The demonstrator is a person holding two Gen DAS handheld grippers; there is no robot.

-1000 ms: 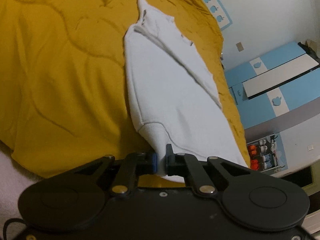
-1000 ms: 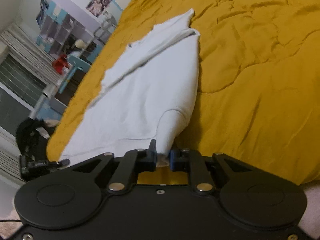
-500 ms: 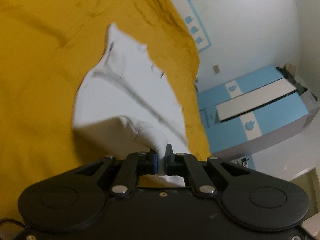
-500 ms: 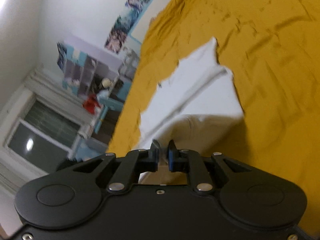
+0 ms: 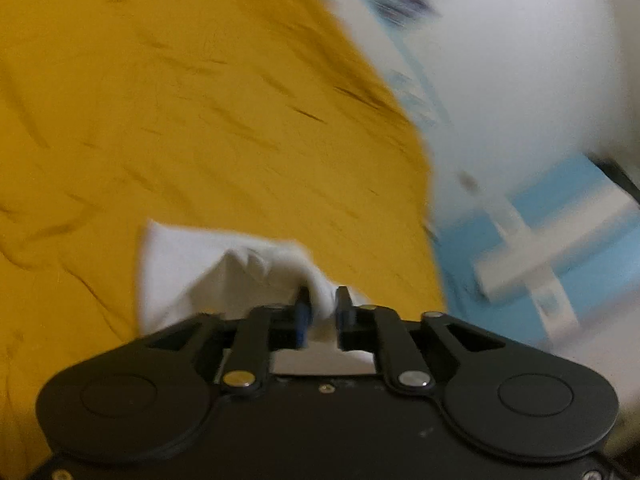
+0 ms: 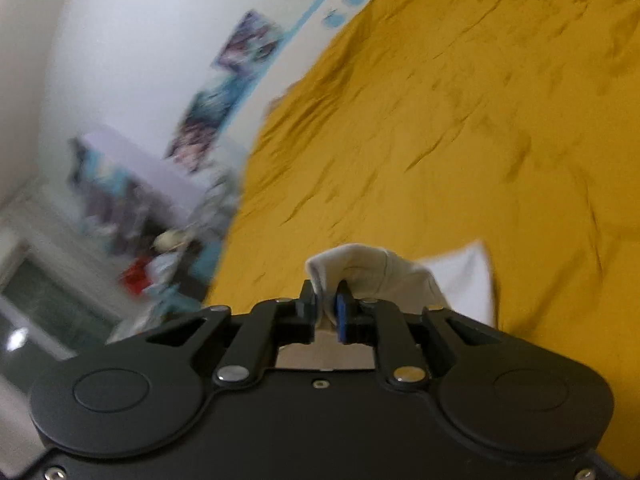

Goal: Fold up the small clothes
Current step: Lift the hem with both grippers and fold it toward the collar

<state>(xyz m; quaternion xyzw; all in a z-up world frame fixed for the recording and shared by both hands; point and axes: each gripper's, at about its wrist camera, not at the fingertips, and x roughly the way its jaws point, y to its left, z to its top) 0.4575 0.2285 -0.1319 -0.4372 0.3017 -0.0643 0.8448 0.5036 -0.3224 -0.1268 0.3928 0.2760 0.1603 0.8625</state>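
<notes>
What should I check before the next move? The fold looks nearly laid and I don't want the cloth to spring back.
1. White garment lies on the yellow bedspread: ok.
2. Cloth between the left gripper fingers, jaws just opening: ok.
3. Cloth between the right gripper fingers, jaws just opening: ok.
4. Both corners fully released: cannot tell, cloth sits in both gaps.
5. Folded edges lined up: cannot tell, pictures are blurred and most of the garment is hidden.

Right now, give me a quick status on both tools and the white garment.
Left tool and right tool: jaws just opening, garment between both. It lies bunched on yellow bedspread. Nothing in the way.
</notes>
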